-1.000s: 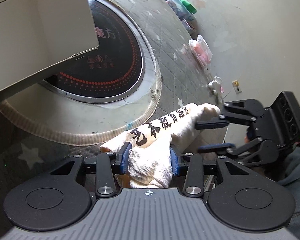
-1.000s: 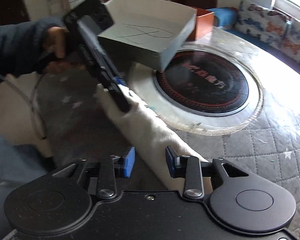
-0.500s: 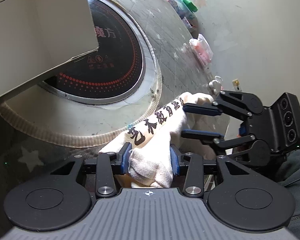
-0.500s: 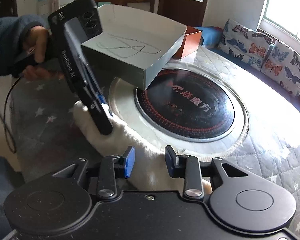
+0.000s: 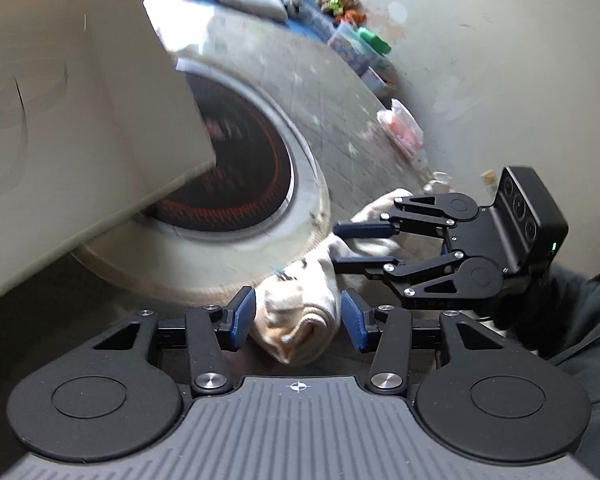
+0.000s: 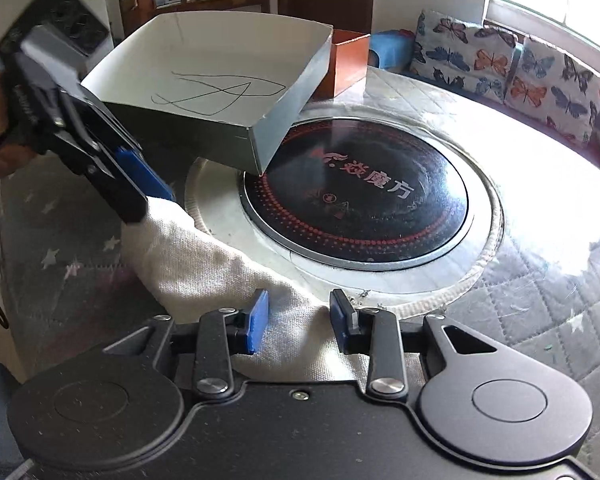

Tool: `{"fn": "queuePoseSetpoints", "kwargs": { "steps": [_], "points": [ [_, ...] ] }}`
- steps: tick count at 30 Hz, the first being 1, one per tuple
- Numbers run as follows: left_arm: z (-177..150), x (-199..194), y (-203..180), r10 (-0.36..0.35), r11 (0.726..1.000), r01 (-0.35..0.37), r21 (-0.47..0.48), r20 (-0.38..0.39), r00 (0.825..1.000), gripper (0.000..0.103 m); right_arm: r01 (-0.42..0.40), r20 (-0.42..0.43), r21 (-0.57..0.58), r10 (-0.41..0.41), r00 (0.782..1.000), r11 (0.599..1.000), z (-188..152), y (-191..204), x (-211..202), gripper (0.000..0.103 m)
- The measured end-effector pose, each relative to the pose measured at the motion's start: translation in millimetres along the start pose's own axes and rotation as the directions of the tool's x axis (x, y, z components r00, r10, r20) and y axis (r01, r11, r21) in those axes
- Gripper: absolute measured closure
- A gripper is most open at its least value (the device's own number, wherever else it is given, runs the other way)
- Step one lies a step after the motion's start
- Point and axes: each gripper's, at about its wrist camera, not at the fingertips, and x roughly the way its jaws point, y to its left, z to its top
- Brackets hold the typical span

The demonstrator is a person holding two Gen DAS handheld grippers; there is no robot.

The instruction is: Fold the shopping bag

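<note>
Round quilted table (image 6: 540,320) w/ black glass cooktop (image 6: 356,204) inset at centre = landmark. Grey open cardboard box (image 6: 204,92), scribble inside, overhangs cooktop's far-left edge; orange box (image 6: 348,64) just behind it. Butterfly cushions (image 6: 512,68) well beyond cooktop, by window.

Shopping bag (image 6: 204,264): cream cloth, rolled into long bundle, lies on near-left side of cooktop rim, black lettering faint in left view. Each end sits in a gripper.

Left gripper (image 5: 298,316): jaws have just been opening a little; blue pads (image 5: 242,316) flank bag end, gap visible on right pad side, so not pinching. Left view blurred.

Right gripper (image 6: 298,324): fingers part-way apart, cloth fills the gap; clamped on bag.
</note>
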Motion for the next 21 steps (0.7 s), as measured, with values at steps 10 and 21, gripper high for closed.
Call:
{"fn": "queuePoseSetpoints", "kwargs": {
  "steps": [10, 21],
  "points": [
    [-1.6, 14.9, -54.2, 0.105, 0.896, -0.059, 0.44, -0.082, 0.991, 0.057, -0.003, 0.01, 0.011, 0.003, 1.0, 1.0, -1.9, 0.2, -0.2, 0.065],
    [-9.1, 47.0, -45.9, 0.084, 0.788, 0.021, 0.616, -0.141, 0.986, 0.055, 0.0, 0.01, 0.007, 0.0, 1.0, 1.0, -0.7, 0.5, 0.1, 0.065]
  ]
}}
